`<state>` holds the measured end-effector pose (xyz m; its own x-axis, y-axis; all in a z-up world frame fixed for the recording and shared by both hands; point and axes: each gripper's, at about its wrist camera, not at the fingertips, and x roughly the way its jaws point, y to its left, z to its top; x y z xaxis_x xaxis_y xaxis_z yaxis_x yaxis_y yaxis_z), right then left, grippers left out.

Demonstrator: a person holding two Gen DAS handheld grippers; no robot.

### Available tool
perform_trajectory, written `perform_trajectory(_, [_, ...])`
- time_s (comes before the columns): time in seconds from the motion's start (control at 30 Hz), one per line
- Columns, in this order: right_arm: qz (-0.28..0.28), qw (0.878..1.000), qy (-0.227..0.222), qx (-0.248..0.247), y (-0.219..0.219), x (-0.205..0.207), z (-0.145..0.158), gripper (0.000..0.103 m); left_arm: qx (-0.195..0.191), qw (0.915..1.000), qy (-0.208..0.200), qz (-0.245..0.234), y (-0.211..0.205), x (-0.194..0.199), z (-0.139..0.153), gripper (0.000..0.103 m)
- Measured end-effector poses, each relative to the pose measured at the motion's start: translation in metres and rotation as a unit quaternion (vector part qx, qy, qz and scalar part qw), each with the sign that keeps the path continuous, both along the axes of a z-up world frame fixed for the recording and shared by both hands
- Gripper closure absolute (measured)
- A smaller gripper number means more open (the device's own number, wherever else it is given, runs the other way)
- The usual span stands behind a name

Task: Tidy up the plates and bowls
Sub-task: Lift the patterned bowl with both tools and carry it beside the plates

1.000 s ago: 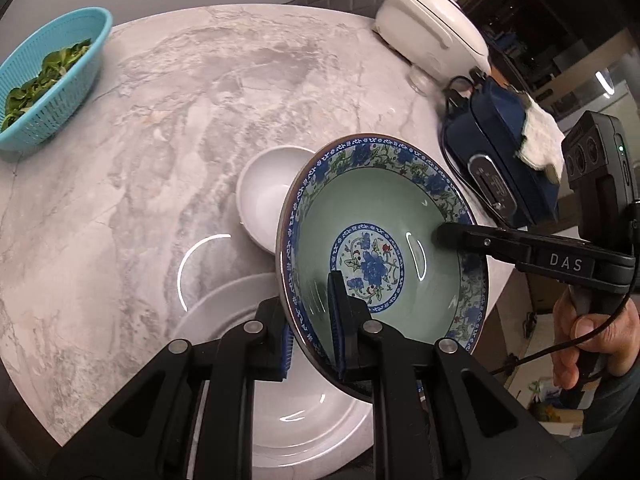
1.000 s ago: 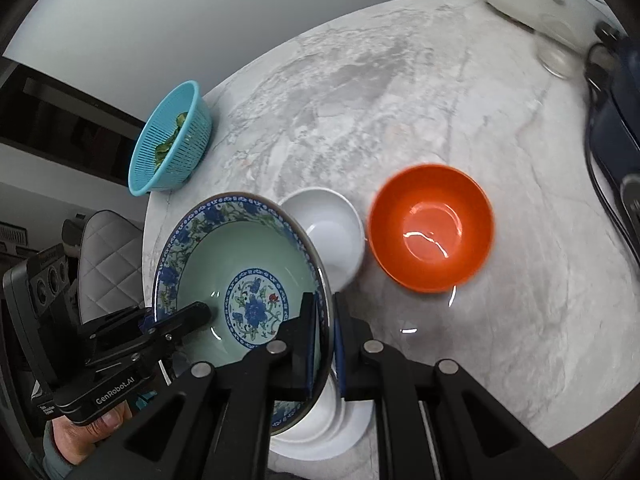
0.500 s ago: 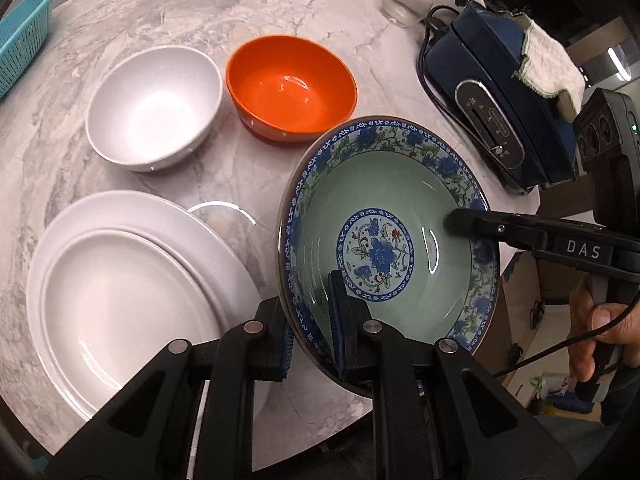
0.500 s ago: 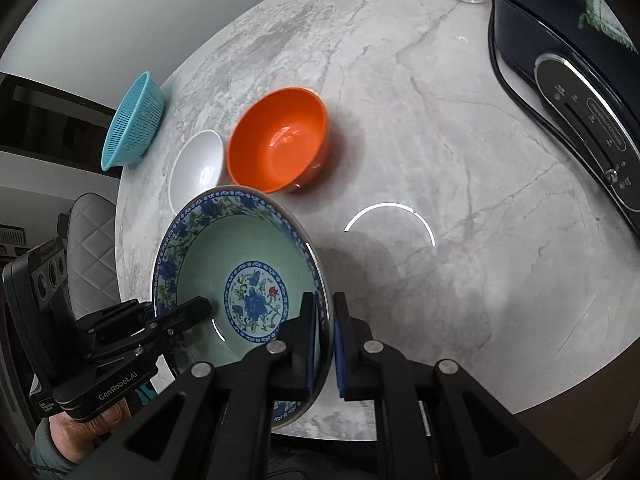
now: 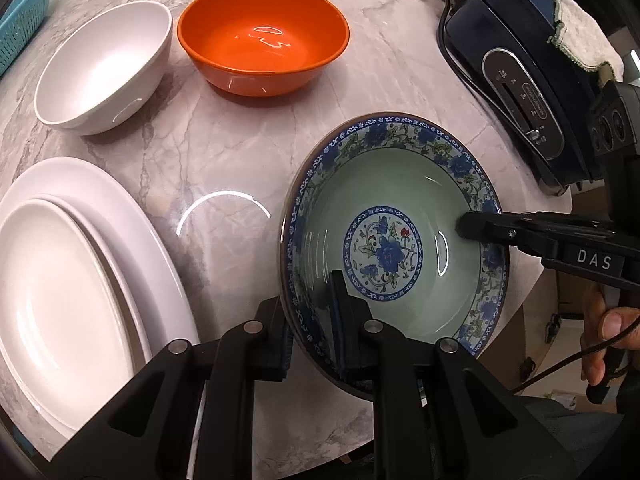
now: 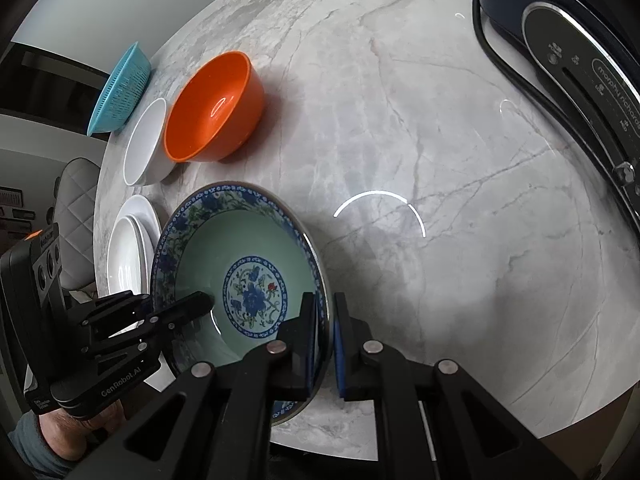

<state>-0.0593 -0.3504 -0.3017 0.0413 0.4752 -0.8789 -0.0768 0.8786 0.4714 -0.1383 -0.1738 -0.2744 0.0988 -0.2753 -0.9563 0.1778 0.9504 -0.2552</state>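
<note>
Both grippers clamp the patterned bowl (image 5: 390, 248) by opposite rims: left gripper (image 5: 310, 320), right gripper (image 6: 325, 340). Bowl sits at the marble table's (image 5: 224, 136) near edge, right of stacked white plates (image 5: 72, 280); orange bowl (image 5: 262, 36) farther back

Open table (image 6: 420, 128) in the middle, orange bowl (image 5: 262, 36) and white bowl (image 5: 100, 68) behind, white plates (image 5: 80, 280) left, blue machine (image 5: 516, 64) right.
</note>
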Motion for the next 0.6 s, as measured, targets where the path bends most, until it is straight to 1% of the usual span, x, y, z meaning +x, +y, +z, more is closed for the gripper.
perform_trajectory(0.2, [0.007,1.0,0.001,-0.002,-0.006,-0.002,-0.008,0.093,0.006,1.0,-0.003,0.007,-0.004,0.007,-0.007,0.087])
perform_trajectory(0.3, [0.013,1.0,-0.005,-0.001,-0.008,0.0,-0.007,0.093,0.007,0.9999,-0.003,0.012,-0.007,0.016,-0.012,0.087])
perform_trajectory(0.4, [0.018,1.0,-0.005,0.001,-0.008,0.003,-0.007,0.093,0.009,0.9998,-0.005,0.014,-0.004,0.015,-0.011,0.087])
perform_trajectory(0.5, [0.026,1.0,-0.007,0.001,-0.006,0.003,-0.006,0.091,0.01,0.9997,-0.011,0.02,-0.004,0.014,-0.012,0.085])
perform_trajectory(0.6, [0.03,1.0,-0.007,0.003,-0.005,0.002,-0.005,0.09,0.004,0.9995,-0.012,0.028,-0.001,0.013,-0.01,0.083])
